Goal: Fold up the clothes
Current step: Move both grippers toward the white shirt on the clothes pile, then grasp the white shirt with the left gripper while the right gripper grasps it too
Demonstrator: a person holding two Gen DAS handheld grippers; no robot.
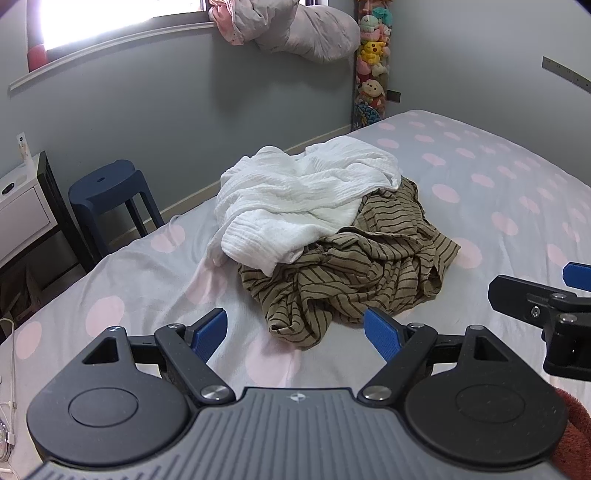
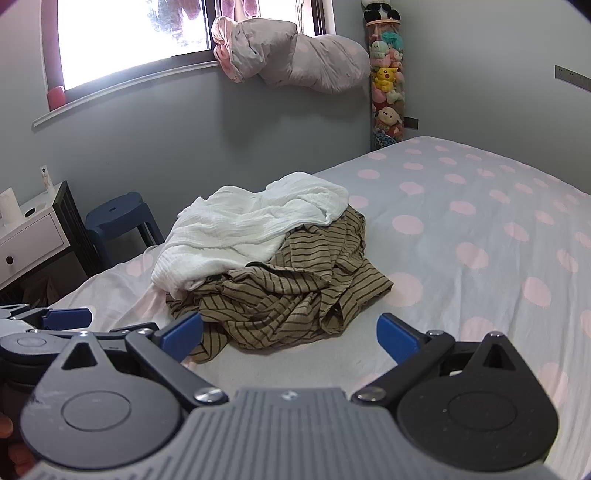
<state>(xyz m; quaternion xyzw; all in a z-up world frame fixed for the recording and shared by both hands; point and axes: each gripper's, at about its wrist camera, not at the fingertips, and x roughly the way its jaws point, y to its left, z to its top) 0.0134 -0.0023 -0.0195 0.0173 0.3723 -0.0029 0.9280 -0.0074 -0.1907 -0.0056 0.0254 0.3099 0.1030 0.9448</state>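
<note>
A crumpled olive garment with dark stripes (image 1: 354, 273) lies on the bed, and a rumpled white garment (image 1: 295, 199) lies on top of its far left part. Both show in the right wrist view too: the striped one (image 2: 288, 295) and the white one (image 2: 243, 229). My left gripper (image 1: 295, 332) is open and empty, just short of the striped garment's near edge. My right gripper (image 2: 290, 334) is open and empty, also just before the pile. The right gripper's side shows at the right edge of the left wrist view (image 1: 546, 299).
The bed has a grey sheet with pink dots (image 1: 498, 192). A dark blue stool (image 1: 110, 192) and a white nightstand (image 1: 22, 206) stand left of the bed. A rolled duvet (image 1: 295, 29) rests on the windowsill. A tube of plush toys (image 1: 371, 62) stands in the corner.
</note>
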